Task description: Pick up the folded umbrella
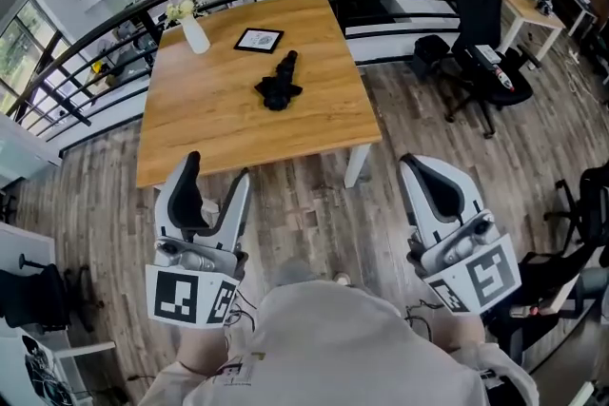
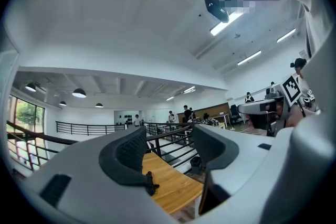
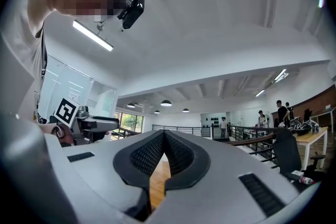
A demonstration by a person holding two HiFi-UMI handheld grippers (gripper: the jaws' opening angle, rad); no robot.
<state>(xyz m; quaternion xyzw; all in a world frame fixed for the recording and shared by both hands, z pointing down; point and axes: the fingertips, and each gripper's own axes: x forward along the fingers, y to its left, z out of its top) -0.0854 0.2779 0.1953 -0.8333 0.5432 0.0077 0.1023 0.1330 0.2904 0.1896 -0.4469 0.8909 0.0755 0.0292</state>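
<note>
Our left tongs [image 1: 219, 168] hang released, short of the near edge of the desk [image 1: 219, 133]; the jaws stand wide apart, nothing between them; our right tongs [image 1: 411, 164] are clenched, tips pressed together on nothing. The folded umbrella [image 1: 279, 83] — black, bundled — lies on the desk's far half, well apart from both tongs; a framed picture [image 1: 259, 40] sits just beyond it, a white vase [image 1: 194, 34] near the far left corner.

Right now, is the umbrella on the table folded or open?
Folded: the black umbrella lies as a compact bundle on the wooden table, canopy not spread.
</note>
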